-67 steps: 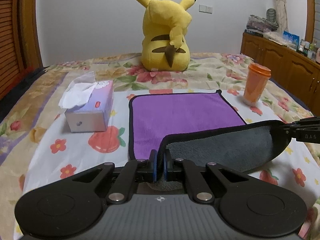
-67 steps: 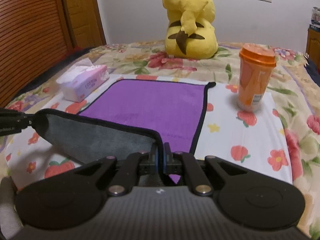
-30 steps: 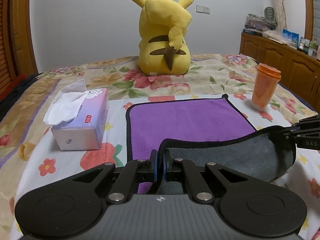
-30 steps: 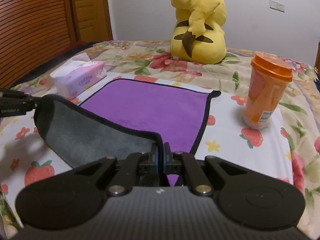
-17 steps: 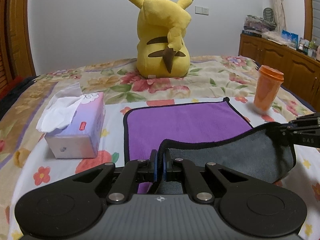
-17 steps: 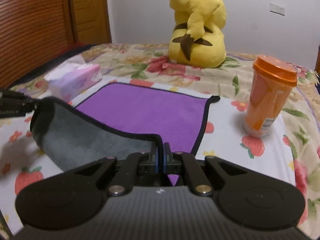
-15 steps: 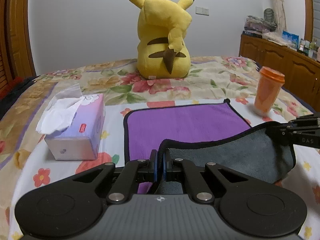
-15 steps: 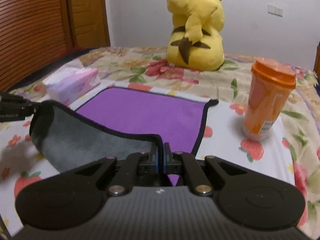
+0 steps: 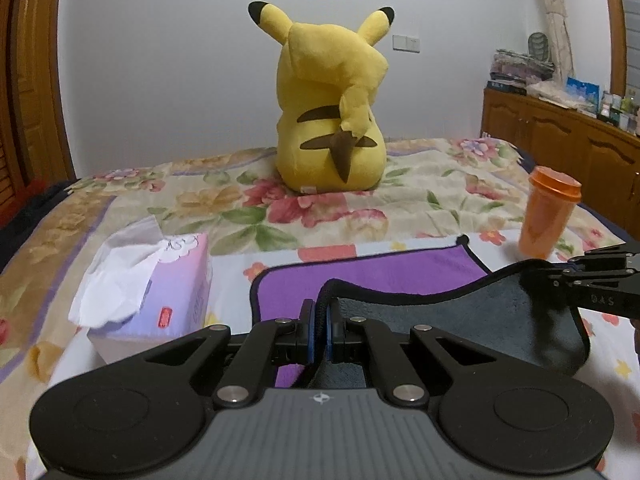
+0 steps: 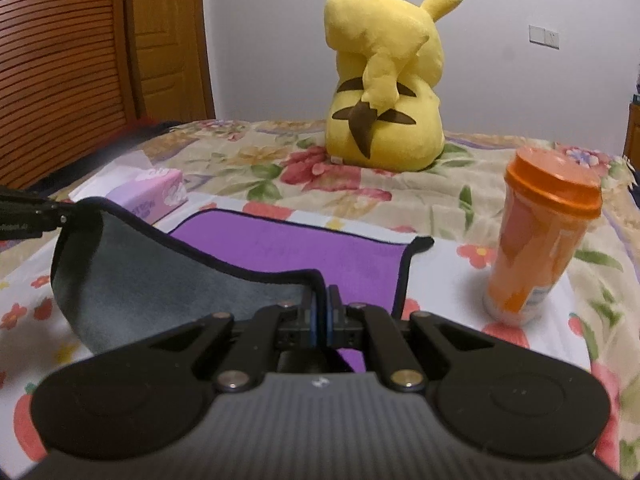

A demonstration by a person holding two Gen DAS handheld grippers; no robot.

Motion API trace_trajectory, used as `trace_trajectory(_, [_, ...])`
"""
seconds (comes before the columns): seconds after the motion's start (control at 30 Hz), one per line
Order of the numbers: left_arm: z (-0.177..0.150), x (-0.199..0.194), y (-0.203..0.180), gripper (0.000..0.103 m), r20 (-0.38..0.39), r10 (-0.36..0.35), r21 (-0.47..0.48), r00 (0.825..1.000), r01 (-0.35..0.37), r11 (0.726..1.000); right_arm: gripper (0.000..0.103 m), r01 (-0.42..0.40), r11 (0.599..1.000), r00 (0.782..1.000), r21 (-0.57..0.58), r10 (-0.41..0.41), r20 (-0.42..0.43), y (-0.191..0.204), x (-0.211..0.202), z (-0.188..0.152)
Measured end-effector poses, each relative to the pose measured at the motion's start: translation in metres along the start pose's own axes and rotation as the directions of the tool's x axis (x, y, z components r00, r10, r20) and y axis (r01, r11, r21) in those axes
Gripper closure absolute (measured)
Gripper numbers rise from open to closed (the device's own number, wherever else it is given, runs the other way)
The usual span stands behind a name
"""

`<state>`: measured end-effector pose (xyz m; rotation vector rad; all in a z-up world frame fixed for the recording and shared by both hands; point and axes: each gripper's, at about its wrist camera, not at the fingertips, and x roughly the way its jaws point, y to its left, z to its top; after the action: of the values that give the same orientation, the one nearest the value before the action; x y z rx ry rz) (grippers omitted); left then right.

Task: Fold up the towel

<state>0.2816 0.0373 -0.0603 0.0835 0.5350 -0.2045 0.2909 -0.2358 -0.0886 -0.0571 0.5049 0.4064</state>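
Observation:
A purple towel (image 9: pixel 372 276) with a grey underside and black edging lies on the bed; it also shows in the right wrist view (image 10: pixel 304 252). Its near edge is lifted and carried over the flat part, grey side (image 9: pixel 460 316) showing. My left gripper (image 9: pixel 320 330) is shut on the near left corner. My right gripper (image 10: pixel 322 314) is shut on the near right corner and shows in the left wrist view (image 9: pixel 568 270). The lifted edge sags between them.
A purple tissue box (image 9: pixel 160 292) stands left of the towel. An orange lidded cup (image 10: pixel 536 248) stands right of it. A yellow plush toy (image 9: pixel 332 120) sits behind on the floral bedspread (image 9: pixel 420 200). A wooden cabinet (image 9: pixel 568 140) is at the far right.
Both grippers have carried the lifted near edge forward over the flat purple part, toward the plush toy. Less purple shows than before. The grip has not changed.

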Motion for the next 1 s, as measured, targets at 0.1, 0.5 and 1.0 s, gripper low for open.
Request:
trace_trajectory(0.1, [0.004,0.005,0.003,0.095,0.003,0.001,-0.007,1.0,-0.001,1.0,0.098,0.009,1.0,1.0,-0.013,-0.009,0.005,-0.003,0.005,0.004])
trace_trajectory(0.5, [0.028,0.009,0.014,0.095,0.058,0.014,-0.03,0.998,-0.013,0.999,0.098,0.027,0.999,0.996,-0.02,-0.025,0.084,-0.012,0.01,0.032])
trace_trajectory(1.0, [0.049,0.056,0.014,0.095,0.092,0.064,-0.072,0.994,-0.057,0.996,0.098,0.104,0.994,0.989,-0.02,-0.101,0.105,-0.026,0.053,0.05])
